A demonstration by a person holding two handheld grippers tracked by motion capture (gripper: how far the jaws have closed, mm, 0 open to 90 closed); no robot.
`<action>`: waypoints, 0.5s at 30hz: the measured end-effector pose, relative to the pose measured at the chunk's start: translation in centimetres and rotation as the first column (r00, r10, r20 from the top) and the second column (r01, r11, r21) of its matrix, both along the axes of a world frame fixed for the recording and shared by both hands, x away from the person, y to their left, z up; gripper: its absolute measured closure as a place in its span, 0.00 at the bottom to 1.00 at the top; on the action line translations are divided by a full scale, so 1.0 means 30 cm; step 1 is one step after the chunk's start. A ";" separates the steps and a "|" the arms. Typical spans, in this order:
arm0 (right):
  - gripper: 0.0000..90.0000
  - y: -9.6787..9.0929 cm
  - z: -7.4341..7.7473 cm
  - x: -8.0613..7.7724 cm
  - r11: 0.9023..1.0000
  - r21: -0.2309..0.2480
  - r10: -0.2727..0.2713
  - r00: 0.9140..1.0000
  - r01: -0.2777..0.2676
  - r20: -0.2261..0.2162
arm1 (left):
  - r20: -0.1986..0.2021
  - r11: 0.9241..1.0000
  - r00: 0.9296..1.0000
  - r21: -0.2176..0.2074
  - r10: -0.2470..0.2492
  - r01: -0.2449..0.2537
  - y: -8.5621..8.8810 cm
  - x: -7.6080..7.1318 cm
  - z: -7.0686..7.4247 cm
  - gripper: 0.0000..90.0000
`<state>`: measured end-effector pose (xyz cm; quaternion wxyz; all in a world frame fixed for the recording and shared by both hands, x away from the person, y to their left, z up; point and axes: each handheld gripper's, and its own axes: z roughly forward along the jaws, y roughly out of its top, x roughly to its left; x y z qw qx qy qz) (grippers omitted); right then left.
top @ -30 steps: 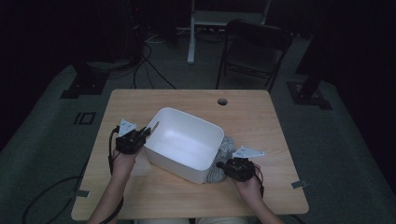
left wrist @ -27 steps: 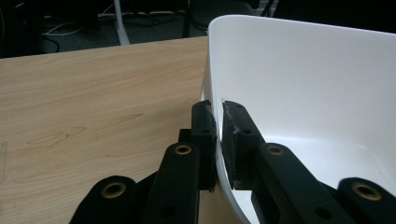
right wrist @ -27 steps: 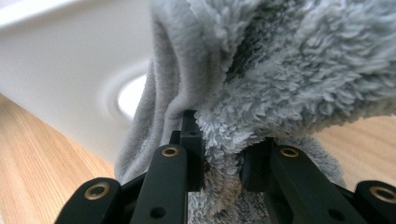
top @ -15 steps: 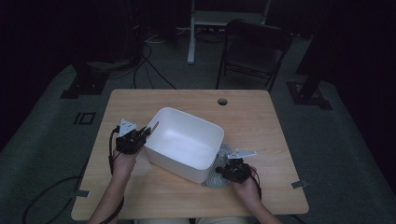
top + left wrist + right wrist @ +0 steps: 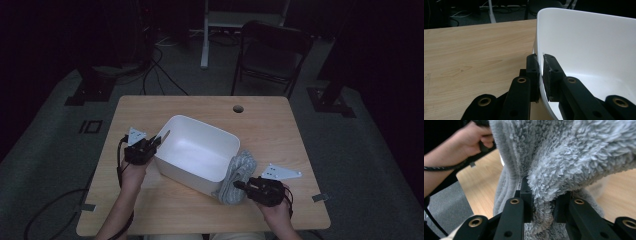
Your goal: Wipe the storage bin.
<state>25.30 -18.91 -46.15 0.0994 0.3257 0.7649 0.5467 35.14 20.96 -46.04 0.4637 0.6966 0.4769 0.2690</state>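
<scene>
A white plastic tub [image 5: 200, 125] stands empty in the middle of the wooden table [image 5: 280, 130]. My left gripper [image 5: 159, 138] is shut on the tub's left rim. In the left gripper view one jaw sits outside the tub wall [image 5: 586, 50] and one inside, so the left gripper [image 5: 540, 65] pinches it. A grey fluffy towel [image 5: 239, 167] is bunched against the tub's right wall. My right gripper [image 5: 240, 186] is shut on the towel's lower end. In the right gripper view the towel [image 5: 564, 152] bulges between the jaws of the right gripper [image 5: 541, 195].
A round cable hole [image 5: 238, 108] sits near the table's far edge. Beyond the table stands a dark folding chair [image 5: 272, 50], with cables across the floor [image 5: 165, 75]. The person's other hand [image 5: 471, 142] is in the right gripper view, past the towel.
My right gripper went in toward the tub's near corner, then drew back right and up with the towel, which now stands bunched against the tub. The left gripper kept still on the rim.
</scene>
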 end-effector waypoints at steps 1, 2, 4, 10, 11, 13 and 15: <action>0.83 0.015 0.000 0.003 1.000 -0.013 0.001 1.000 -0.001 0.010 | 0.001 1.000 1.000 0.000 -0.002 0.002 0.000 0.000 0.000 0.92; 0.83 0.030 -0.005 0.008 1.000 -0.024 0.002 1.000 -0.002 0.015 | 0.000 1.000 1.000 -0.003 -0.004 0.004 0.001 -0.001 -0.001 0.93; 0.83 0.053 -0.017 0.015 0.999 -0.041 -0.003 1.000 0.004 0.031 | 0.001 1.000 1.000 -0.006 -0.011 0.011 0.004 0.000 -0.001 0.92; 0.83 0.064 -0.043 0.020 0.995 -0.093 -0.035 0.998 0.039 0.049 | 0.003 1.000 1.000 0.005 -0.014 0.014 0.000 0.000 0.000 0.92; 0.83 0.066 -0.052 0.022 0.995 -0.096 -0.037 0.998 0.041 0.042 | 0.003 1.000 1.000 0.000 -0.016 0.016 0.001 0.000 -0.001 0.92; 0.83 0.065 -0.076 0.039 0.995 -0.095 -0.039 0.999 0.039 0.001 | 0.003 1.000 1.000 -0.006 -0.017 0.018 0.003 0.001 -0.002 0.92; 0.83 0.064 -0.092 0.049 0.994 -0.097 -0.044 0.999 0.043 -0.016 | 0.002 1.000 1.000 -0.013 -0.017 0.017 0.003 0.003 -0.002 0.92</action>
